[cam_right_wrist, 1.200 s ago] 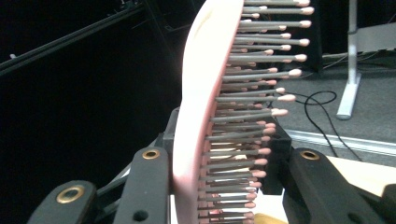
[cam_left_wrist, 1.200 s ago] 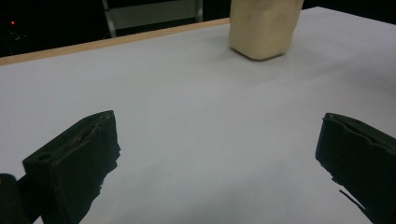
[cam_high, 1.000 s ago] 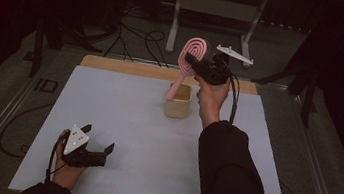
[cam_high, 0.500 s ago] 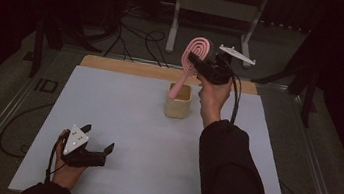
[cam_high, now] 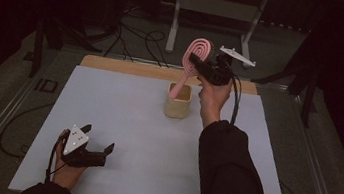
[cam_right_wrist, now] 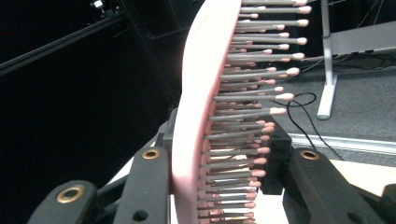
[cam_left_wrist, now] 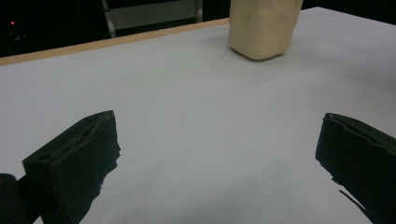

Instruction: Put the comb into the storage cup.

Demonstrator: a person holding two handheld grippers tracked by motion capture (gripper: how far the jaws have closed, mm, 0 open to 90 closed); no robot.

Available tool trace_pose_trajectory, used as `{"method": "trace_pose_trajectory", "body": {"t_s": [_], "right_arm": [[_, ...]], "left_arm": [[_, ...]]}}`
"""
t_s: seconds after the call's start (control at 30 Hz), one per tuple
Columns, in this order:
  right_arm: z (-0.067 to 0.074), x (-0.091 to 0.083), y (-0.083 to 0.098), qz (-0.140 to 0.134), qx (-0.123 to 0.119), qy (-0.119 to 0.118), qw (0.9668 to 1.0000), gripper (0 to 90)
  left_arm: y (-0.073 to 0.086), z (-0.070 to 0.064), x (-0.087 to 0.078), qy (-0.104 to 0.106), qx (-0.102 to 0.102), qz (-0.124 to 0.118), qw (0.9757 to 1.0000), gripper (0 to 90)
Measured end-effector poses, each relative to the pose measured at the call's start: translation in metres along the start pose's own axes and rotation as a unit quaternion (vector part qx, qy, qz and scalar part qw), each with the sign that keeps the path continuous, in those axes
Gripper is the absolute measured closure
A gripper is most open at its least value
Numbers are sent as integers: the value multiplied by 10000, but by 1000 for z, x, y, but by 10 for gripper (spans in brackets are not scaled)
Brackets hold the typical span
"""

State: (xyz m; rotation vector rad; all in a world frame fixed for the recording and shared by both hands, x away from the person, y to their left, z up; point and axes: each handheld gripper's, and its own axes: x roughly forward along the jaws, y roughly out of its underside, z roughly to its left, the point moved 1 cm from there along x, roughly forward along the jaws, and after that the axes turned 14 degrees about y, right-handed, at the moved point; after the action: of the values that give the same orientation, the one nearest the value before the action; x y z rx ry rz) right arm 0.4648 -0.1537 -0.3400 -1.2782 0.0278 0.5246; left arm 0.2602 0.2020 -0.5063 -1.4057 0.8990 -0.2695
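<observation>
So the right gripper (cam_high: 199, 64) has its jaws clamped on the pink hairbrush (cam_high: 193, 65), handle down in the beige cup (cam_high: 178, 106), while the left gripper (cam_high: 98, 144) sits wide open and empty on the table (cam_high: 122, 115).

On your table (cam_high: 124, 101) you have one pink hairbrush (cam_high: 196, 56) and one beige cup (cam_high: 178, 103); count of loose items, two. You hold two grippers: one left gripper (cam_high: 98, 144), one right gripper (cam_high: 198, 63), each with two black jaws, so four jaws in all. One grey three-cornered plate (cam_high: 75, 139) sits on the left gripper, one white plate (cam_high: 237, 56) on the right. The brush carries many bristles (cam_right_wrist: 252, 98) in rows, too many to count.
</observation>
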Motion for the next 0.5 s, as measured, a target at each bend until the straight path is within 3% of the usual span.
{"method": "trace_pose_trajectory", "body": {"t_s": [0.5], "right_arm": [[-8, -2, 0, -106, 105, 162, 9998, 639]], "left_arm": [[0, 0, 0, 1, 16, 32, 10000, 2]]}}
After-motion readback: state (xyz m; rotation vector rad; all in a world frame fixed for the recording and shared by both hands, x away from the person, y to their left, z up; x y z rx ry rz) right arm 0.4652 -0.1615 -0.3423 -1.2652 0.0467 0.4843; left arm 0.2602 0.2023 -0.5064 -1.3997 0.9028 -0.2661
